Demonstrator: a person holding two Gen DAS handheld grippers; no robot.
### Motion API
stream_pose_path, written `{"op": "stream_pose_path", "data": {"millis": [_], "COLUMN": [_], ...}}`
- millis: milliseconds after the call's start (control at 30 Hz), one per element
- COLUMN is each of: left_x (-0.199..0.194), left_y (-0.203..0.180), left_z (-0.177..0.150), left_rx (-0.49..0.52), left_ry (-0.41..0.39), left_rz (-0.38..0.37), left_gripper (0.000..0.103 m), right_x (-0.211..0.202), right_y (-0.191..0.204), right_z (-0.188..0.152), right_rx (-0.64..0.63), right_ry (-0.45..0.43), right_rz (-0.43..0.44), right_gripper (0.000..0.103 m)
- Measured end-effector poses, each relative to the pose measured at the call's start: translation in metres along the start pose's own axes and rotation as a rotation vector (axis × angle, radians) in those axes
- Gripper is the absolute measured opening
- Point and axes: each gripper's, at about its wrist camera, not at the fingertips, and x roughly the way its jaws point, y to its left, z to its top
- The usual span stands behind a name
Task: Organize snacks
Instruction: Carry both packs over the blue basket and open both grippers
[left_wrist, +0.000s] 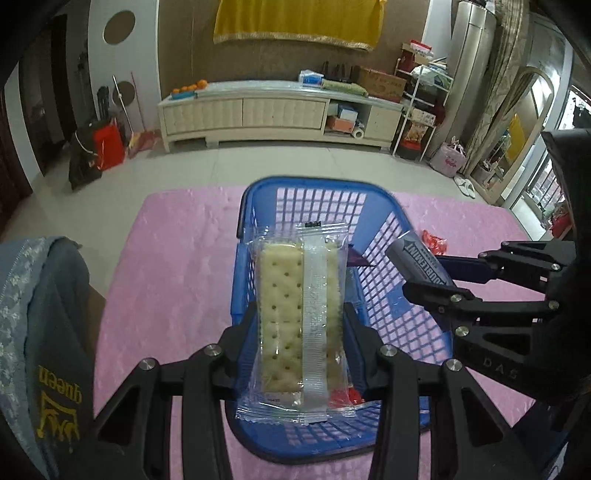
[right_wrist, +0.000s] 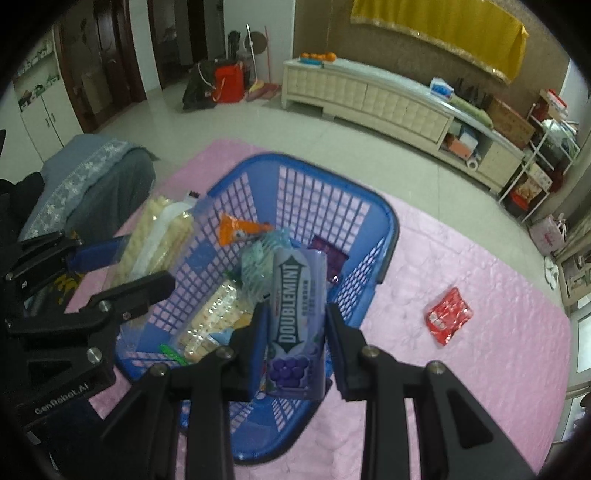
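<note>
Above the blue plastic lattice basket (left_wrist: 373, 280), the left gripper (left_wrist: 301, 321) clamps a clear-wrapped cracker packet (left_wrist: 295, 321) (brittle, slippery film). The right gripper (right_wrist: 295, 332) pinches a stiff, light purple Doublemint gum pack (right_wrist: 297, 317) at mid-body.

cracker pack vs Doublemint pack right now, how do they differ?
The cracker pack is a clear wrapper showing pale crackers; the Doublemint pack is opaque, purple-grey and printed. The cracker pack is broad and flat; the Doublemint pack looks narrower. The left hand-held gripper clamps the crackers; the right hand-held gripper clamps the Doublemint. Both are held over the blue basket.
</note>
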Motion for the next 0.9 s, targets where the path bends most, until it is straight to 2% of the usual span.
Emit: {"op": "stream_pose_path", "data": {"millis": [233, 467, 500, 567, 633, 667, 700, 767, 900], "left_x": [0.013, 0.018, 0.016, 0.013, 0.007, 0.006, 0.003, 0.0, -0.006], "left_y": [-0.006, 0.004, 0.004, 0.004, 0.002, 0.001, 0.0, 0.002, 0.0], "left_z": [0.003, 0.006, 0.006, 0.003, 0.001, 0.0, -0.001, -0.002, -0.005], "left_rx": [0.034, 0.019, 0.018, 0.036, 0.062, 0.069, 0.073, 0.07, 0.049], "left_ry": [0.01, 0.006, -0.006, -0.024, -0.037, -0.037, -0.036, -0.036, -0.028], "left_rz": [-0.017, -0.005, -0.011, -0.018, -0.013, -0.013, -0.018, -0.016, -0.017], "left_gripper": [0.04, 0.041, 0.044, 0.061, 0.067, 0.068, 0.07, 0.077, 0.077], "right_x": [0.012, 0.016, 0.016, 0.016, 0.014, 0.011, 0.008, 0.004, -0.009], "right_y": [0.005, 0.004, 0.003, 0.002, 0.001, 0.002, 0.002, 0.001, -0.007], "right_z": [0.004, 0.003, 0.002, 0.0, -0.003, -0.004, -0.005, -0.007, -0.014], "right_rx": [0.001, 0.004, 0.003, 0.007, 0.001, -0.006, -0.009, -0.014, 0.002], "right_ry": [0.024, 0.015, 0.008, -0.003, -0.018, -0.035, -0.044, -0.056, -0.083], "right_rz": [-0.003, 0.01, 0.012, 0.012, -0.004, 0.015, 0.008, -0.038, -0.039], "right_gripper": [0.035, 0.035, 0.035, 0.037, 0.047, 0.056, 0.07, 0.081, 0.087]}}
